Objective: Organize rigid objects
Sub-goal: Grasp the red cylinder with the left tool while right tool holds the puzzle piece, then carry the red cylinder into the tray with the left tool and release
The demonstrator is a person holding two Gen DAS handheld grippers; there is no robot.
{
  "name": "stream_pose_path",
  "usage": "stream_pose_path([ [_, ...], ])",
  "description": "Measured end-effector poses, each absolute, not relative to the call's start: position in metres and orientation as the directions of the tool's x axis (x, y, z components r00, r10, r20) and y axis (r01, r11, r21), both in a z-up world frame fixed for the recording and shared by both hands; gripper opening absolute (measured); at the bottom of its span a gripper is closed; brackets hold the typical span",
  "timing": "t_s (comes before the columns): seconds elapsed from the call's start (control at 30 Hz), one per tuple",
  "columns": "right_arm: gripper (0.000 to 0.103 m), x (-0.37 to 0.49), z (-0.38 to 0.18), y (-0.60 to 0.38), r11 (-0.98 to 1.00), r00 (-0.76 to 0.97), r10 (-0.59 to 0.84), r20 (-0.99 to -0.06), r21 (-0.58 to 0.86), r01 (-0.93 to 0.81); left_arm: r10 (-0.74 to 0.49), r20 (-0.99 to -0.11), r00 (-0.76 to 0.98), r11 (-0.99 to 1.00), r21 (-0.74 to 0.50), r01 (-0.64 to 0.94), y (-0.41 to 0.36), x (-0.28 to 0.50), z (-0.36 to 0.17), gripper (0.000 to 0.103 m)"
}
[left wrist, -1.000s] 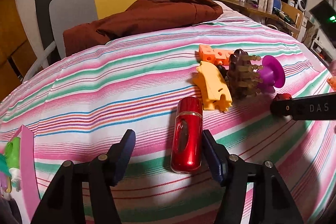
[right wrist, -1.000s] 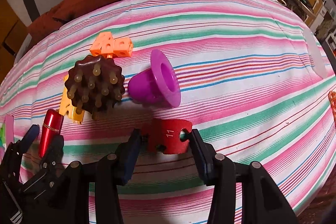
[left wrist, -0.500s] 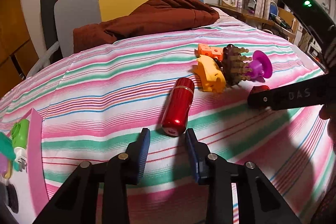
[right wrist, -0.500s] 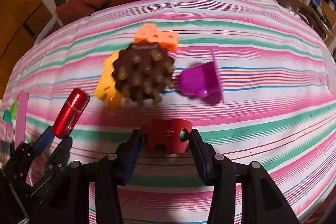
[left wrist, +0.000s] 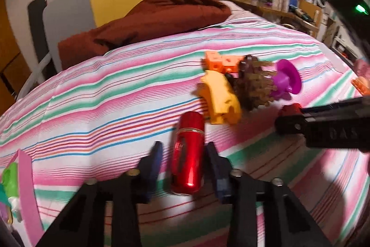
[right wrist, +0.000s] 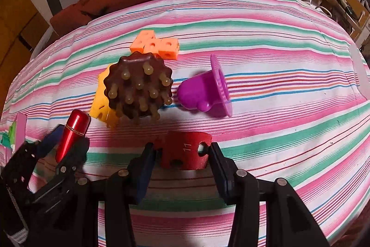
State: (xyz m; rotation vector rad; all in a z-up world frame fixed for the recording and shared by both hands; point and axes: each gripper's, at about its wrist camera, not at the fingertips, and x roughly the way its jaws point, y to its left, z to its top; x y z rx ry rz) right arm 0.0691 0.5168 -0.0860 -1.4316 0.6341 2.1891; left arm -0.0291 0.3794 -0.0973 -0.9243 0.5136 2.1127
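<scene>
Left hand-held gripper just narrowing around red metal cylinder, pads not touching; right hand-held gripper clamps red numbered piece. Brown spiky brush, purple cup at 12 o'clock remain unsorted on bed.

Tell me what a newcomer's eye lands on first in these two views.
First, the shiny red metal cylinder lying on the pink-and-green striped bedcover, lengthwise between the left gripper jaws, which have just been closing. Next, the right gripper clamps a flat red puzzle-like piece marked 11. Behind them cluster a brown knobbed massage brush, a purple plastic cup on its side, and orange cubes.
</scene>
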Motion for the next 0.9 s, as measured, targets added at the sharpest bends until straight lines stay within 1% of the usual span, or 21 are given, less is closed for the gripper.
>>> stream_pose_path([
  [0.03,0.047,0.069,-0.086,0.517,-0.794,-0.363,0.115,-0.925,0.134,-0.593,0.488,-0.746,-0.453,-0.625,0.064,-0.778,0.378,-0.026,-0.097,0.027],
  [0.23,0.047,0.067,-0.086,0.515,-0.797,-0.364,0.117,-0.924,0.131,-0.59,0.494,-0.725,-0.479,-0.637,0.072,-0.767,0.36,-0.016,-0.097,0.026],
  [0.33,0.047,0.064,-0.086,0.513,-0.799,-0.389,0.088,-0.917,0.168,-0.578,0.489,-0.722,-0.489,-0.656,0.066,-0.752,0.347,-0.011,-0.096,0.026],
  [0.43,0.047,0.061,-0.086,0.507,-0.809,-0.4,0.074,-0.913,0.18,-0.559,0.487,-0.728,-0.483,-0.673,0.039,-0.738,0.333,-0.004,-0.095,0.026],
  [0.5,0.047,0.059,-0.086,0.504,-0.822,-0.395,0.08,-0.915,0.163,-0.546,0.506,-0.731,-0.457,-0.684,-0.017,-0.729,0.321,0.0,-0.094,0.026],
  [0.57,0.047,0.06,-0.086,0.502,-0.832,-0.385,0.094,-0.918,0.14,-0.538,0.519,-0.731,-0.444,-0.685,-0.044,-0.727,0.312,0.006,-0.093,0.026],
  [0.9,0.047,0.061,-0.087,0.493,-0.853,-0.356,0.142,-0.923,0.068,-0.517,0.556,-0.72,-0.415,-0.68,-0.107,-0.726,0.272,0.025,-0.083,0.026],
])
